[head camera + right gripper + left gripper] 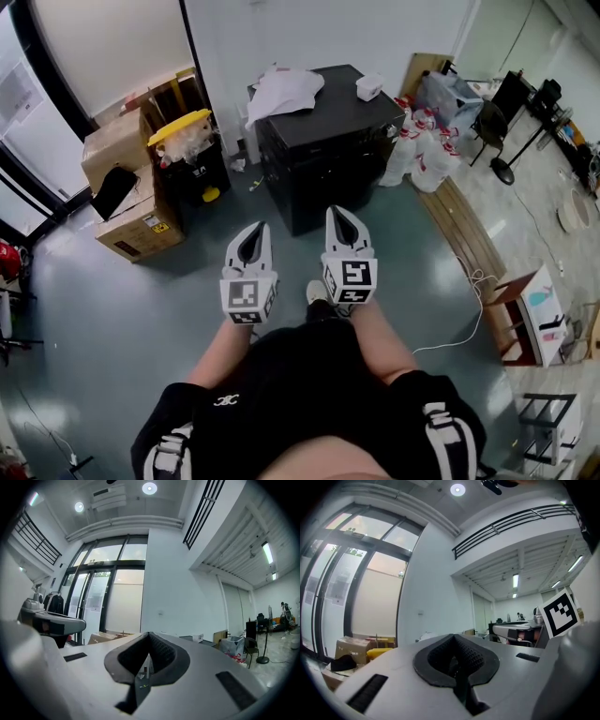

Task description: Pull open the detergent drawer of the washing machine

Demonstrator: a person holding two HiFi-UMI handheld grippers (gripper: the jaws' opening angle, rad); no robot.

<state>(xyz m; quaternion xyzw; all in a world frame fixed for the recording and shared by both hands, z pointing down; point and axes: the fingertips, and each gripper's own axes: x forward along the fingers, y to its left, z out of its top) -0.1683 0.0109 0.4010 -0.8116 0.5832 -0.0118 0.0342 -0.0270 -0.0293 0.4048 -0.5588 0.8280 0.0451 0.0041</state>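
So both tongs are clamped fully shut with nothing in them. The left tongs (pixel 254 232) and right tongs (pixel 338 216) sit side by side, pointing level across a stretch of bare floor (pixel 112 309) at the black box ahead. I'm taking that for the washing machine (pixel 328 141); it's got a white cloth (pixel 284 89) dumped on top.

The detergent drawer itself I can't make out from up here, since the front face is too dark and foreshortened. My guess is it'll be a light, rigid plastic tray on runners. The front is probably smooth and kinda slippery, maybe with a little catch at the start. Best bet is to open one set of tongs, hook the finger recess or bottom lip of the drawer front, and pull straight and level, no yanking.
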